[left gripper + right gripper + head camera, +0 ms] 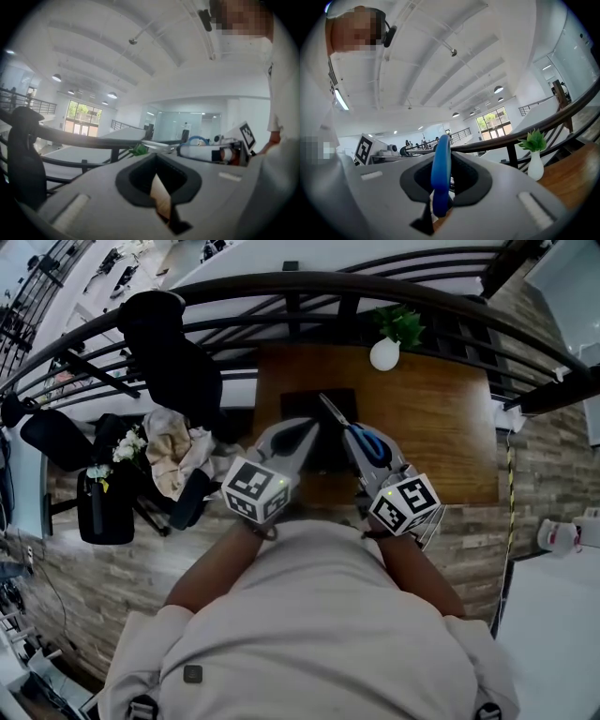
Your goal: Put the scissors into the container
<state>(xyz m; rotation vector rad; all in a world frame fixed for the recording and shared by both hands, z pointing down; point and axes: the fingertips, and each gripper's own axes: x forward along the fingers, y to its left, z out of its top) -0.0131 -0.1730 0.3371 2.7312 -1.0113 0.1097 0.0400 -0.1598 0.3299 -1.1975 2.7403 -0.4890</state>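
Observation:
The scissors (368,443) have blue handles and grey blades that point up and to the left. My right gripper (361,442) is shut on the blue handle (440,164), which stands upright between its jaws (440,187). Both grippers are held above a dark, flat container (305,401) on the wooden table (441,427). My left gripper (307,432) hangs just left of the scissors, its jaws together with nothing between them (159,187). From the left gripper view, the scissors (199,139) and the right gripper (211,152) show to the right.
A white vase (384,354) with a green plant stands at the table's far edge, also in the right gripper view (535,166). A dark curved railing (281,287) runs behind the table. A black chair (169,352) and heaped cloth (173,451) are to the left.

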